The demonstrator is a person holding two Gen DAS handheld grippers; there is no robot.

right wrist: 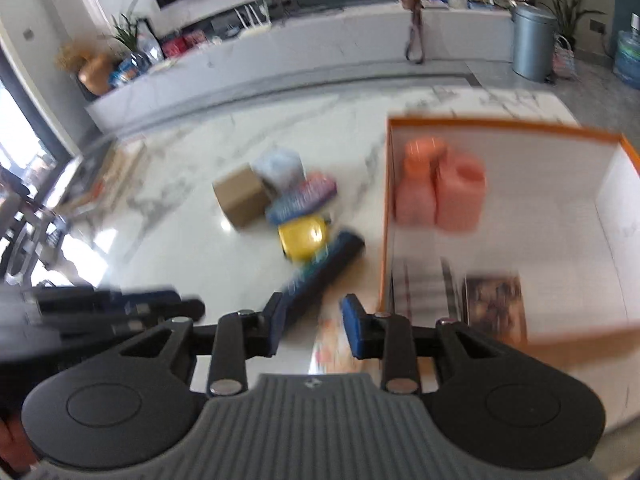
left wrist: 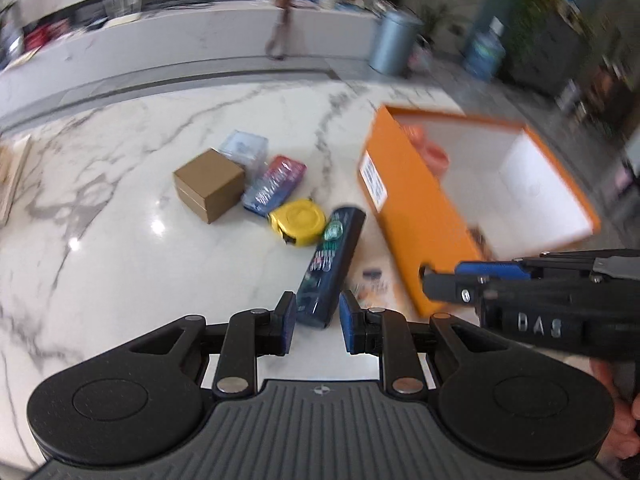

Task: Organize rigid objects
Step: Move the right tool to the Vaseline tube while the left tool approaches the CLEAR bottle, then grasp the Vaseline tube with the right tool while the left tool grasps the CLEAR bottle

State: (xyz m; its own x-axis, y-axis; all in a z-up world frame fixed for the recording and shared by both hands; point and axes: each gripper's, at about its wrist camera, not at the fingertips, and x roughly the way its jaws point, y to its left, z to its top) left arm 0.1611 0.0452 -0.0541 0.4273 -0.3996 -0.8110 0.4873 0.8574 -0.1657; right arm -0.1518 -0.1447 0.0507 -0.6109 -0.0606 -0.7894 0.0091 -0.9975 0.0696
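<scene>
Marble floor; pink bottles visible right-wrist only.

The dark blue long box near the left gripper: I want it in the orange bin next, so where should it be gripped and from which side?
Probably across its narrow width at the near end, coming in along its length from the near side. The dark blue long box lies flat on the marble table, near end already between the left gripper's open fingers. Its far end touches the yellow tape measure.

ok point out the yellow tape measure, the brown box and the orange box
tape measure (left wrist: pixel 297 219), left wrist view, round yellow top face
brown box (left wrist: pixel 209 185), left wrist view, its top face
orange box (left wrist: pixel 416 216), left wrist view, near outer wall
</scene>
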